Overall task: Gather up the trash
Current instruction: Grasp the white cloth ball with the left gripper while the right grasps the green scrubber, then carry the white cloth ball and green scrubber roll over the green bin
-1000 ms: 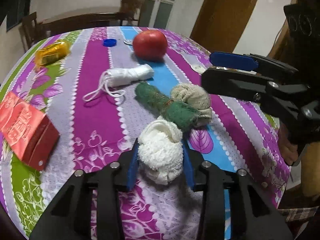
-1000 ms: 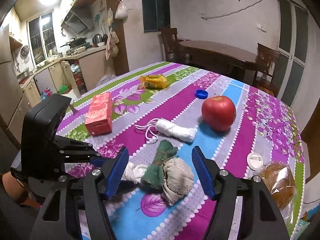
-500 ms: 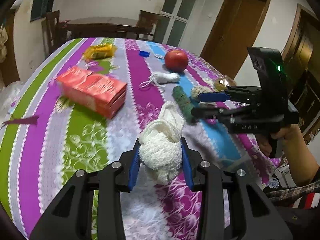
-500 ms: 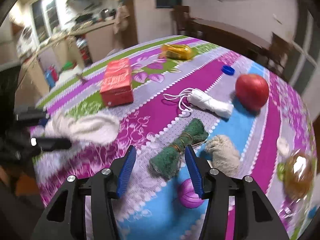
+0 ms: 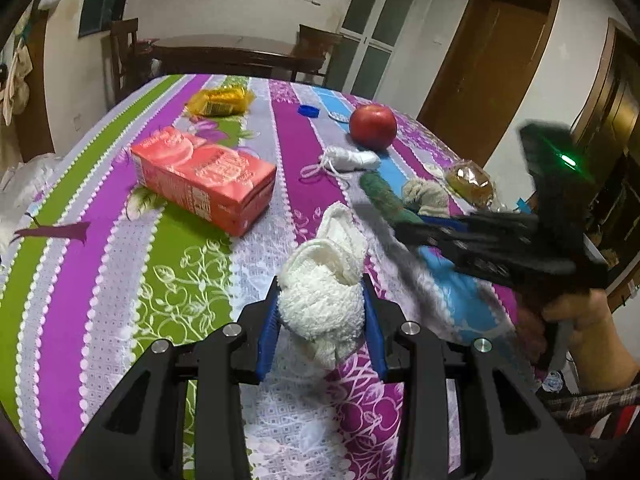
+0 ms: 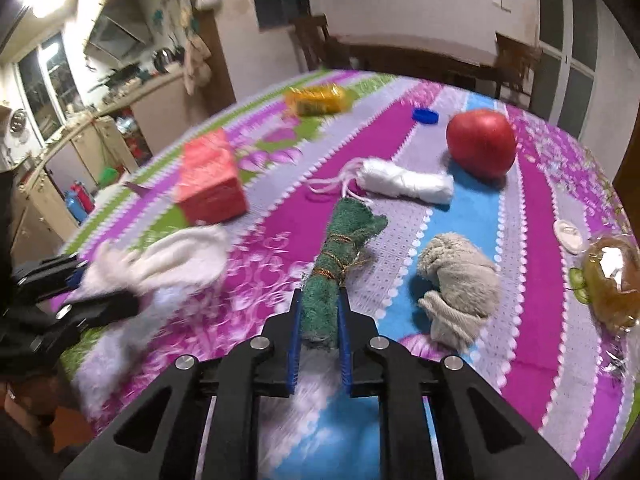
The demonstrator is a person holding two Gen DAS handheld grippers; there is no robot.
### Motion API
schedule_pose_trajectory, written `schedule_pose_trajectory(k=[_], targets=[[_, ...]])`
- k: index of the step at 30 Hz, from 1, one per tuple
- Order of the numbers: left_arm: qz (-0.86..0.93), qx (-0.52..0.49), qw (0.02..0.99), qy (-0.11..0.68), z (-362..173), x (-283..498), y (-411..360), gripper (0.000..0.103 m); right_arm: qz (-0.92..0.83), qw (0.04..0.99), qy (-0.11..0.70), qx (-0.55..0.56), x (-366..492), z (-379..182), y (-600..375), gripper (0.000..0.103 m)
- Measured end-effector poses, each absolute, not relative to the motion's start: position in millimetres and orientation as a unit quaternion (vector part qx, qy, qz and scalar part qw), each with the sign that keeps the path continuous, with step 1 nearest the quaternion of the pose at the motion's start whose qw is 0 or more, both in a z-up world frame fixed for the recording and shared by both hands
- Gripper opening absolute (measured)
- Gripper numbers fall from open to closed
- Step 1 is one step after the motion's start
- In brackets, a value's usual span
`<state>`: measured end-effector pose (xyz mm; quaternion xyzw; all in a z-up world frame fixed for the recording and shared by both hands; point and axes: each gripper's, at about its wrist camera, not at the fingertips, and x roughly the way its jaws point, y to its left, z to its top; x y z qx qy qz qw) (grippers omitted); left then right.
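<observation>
My left gripper [image 5: 320, 285] is shut on a wad of white terry cloth [image 5: 322, 316], held just above the striped tablecloth [image 5: 80, 280] near its front edge. In the right wrist view the same wad [image 6: 176, 258] shows blurred at the left. My right gripper [image 6: 320, 300] has its jaws closing on the near end of a green cloth roll [image 6: 344, 240] tied with thread. The blue pads [image 6: 294, 344] press its sides while the roll lies on the table. The right gripper [image 5: 400, 229] also shows, blurred, in the left wrist view, held by a hand [image 5: 580, 320].
A beige knotted cloth [image 6: 456, 280] lies right of the green roll. Beyond are a white rolled bag with strings [image 6: 404, 180], a red apple [image 6: 480, 142], a blue cap [image 6: 425, 115], a yellow packet [image 6: 318, 98] and a red carton [image 6: 212, 184]. A wrapped bun [image 6: 612, 280] sits at the right edge.
My right gripper came down over the green roll and its jaws narrowed onto it. My left gripper carried the white cloth leftward away from the pile, then held still.
</observation>
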<state>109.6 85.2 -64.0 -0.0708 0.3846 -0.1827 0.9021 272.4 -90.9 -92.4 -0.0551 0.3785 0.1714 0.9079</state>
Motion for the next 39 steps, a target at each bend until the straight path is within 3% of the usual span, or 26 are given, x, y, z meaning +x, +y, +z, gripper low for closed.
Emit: schedule_pose_trajectory(k=[6,23,39], targets=[[-0.160,-0.056,0.913,0.371,-47.6,120.1,65.6,0.035,0.178,0.926,0.332,-0.039,216.7,-66.2,-111.1,0.016],[-0.146,0.073,0.938,0.306,-9.4,143.2,-96.0,0.035,0.049,0.965,0.258,-0.018,110.8,-25.8,-233.1,0.016],[-0.246,0.170,0.920,0.255,9.7,150.9,-274.1,0.035,-0.116,0.961,0.251,-0.018,56.9,20.3,-384.5,0.017]])
